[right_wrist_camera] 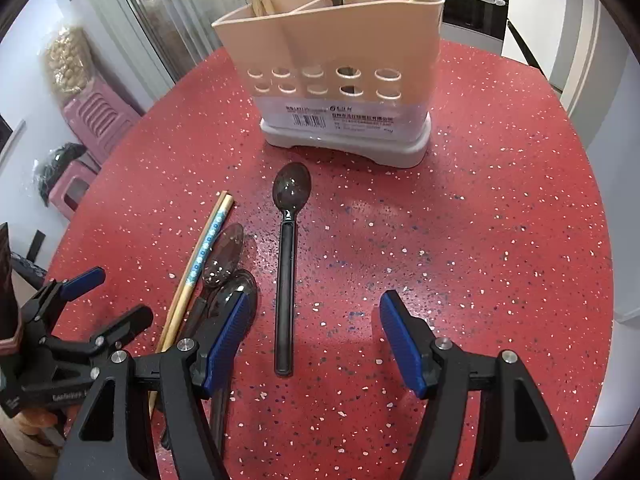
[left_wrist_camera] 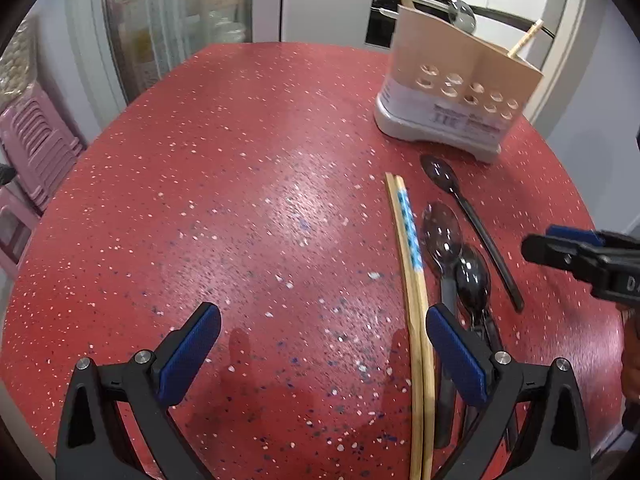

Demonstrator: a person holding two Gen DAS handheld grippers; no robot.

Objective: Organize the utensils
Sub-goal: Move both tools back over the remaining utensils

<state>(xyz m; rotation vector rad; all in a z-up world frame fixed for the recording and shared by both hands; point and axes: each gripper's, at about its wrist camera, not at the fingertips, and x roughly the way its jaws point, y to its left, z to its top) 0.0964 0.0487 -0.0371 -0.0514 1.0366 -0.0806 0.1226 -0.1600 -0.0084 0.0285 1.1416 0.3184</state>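
Observation:
A beige utensil holder (right_wrist_camera: pixel 332 64) on a grey base stands at the far side of the red table; it also shows in the left wrist view (left_wrist_camera: pixel 452 84). It holds chopsticks and a dark spoon. A pair of wooden chopsticks (left_wrist_camera: pixel 412 280) (right_wrist_camera: pixel 200 260) lies on the table. Beside them lie two dark spoons (left_wrist_camera: pixel 456 256) (right_wrist_camera: pixel 228 268) and a lone black spoon (right_wrist_camera: pixel 286 264) (left_wrist_camera: pixel 476 228). My left gripper (left_wrist_camera: pixel 324 344) is open, the chopsticks just inside its right finger. My right gripper (right_wrist_camera: pixel 314 332) is open around the lone spoon's handle.
The red speckled table (left_wrist_camera: pixel 240 200) is round, its edge curving at both sides. Pink plastic stools (left_wrist_camera: pixel 36 148) stand off the left edge. A glass door and kitchen counters lie beyond the table.

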